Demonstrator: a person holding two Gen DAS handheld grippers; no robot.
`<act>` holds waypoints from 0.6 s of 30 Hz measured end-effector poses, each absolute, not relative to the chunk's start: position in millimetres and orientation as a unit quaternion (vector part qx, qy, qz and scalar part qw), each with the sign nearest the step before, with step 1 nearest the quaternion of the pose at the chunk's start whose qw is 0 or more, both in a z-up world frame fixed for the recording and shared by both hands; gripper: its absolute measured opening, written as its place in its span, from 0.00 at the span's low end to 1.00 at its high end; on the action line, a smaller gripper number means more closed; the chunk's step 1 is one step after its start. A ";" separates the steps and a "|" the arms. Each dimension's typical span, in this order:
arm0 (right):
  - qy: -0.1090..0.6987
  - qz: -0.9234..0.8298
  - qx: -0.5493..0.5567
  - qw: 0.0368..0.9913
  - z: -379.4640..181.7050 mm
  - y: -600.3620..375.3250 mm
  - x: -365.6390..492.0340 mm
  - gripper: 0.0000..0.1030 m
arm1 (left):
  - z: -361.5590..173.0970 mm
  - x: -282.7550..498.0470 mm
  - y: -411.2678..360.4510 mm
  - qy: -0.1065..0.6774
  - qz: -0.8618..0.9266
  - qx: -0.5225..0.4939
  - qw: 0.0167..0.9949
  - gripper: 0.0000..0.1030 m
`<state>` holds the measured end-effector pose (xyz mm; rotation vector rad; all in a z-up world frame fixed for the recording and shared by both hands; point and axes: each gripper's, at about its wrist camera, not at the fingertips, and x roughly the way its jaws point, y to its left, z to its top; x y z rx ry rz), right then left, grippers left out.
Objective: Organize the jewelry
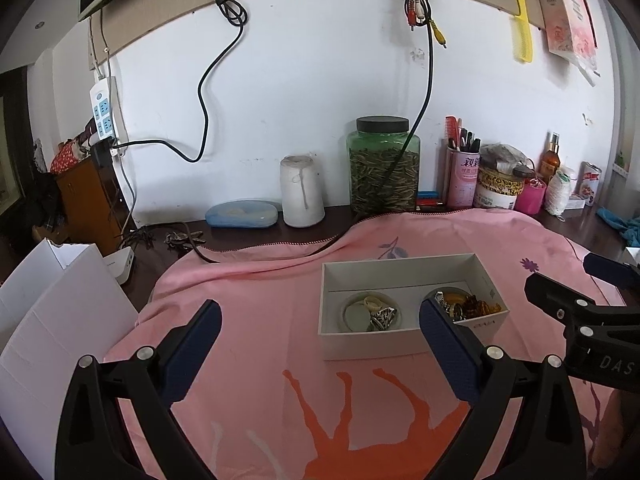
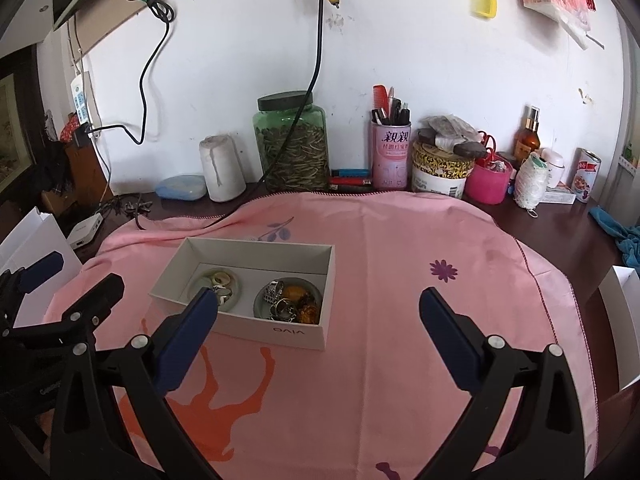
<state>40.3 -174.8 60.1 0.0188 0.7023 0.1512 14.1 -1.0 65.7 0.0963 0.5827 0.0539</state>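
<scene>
A home, likely a bedroom dresser: behind the pink cloth (image 2: 400,260) against the wall stand a seed jar (image 2: 291,142), combs in a can (image 2: 391,152), a perfume bottle (image 2: 528,136), thread spools.

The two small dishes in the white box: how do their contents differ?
The left dish holds pale pieces, cream and greenish rings plus one silvery item; the right dish holds amber-orange pieces and several silvery rings. The right dish looks fuller and more heaped than the left. Both are round, shallow, and sit side by side in the white box.
</scene>
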 end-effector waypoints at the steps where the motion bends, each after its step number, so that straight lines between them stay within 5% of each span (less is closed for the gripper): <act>1: 0.344 0.074 0.009 0.936 59.9 -174.8 40.4 0.93 | 65.7 13.7 -1.0 0.287 0.027 0.047 0.956 0.94; 18: 0.338 0.071 0.018 0.938 61.8 -174.2 35.9 0.93 | 63.3 6.7 -10.2 0.278 0.038 0.063 0.958 0.94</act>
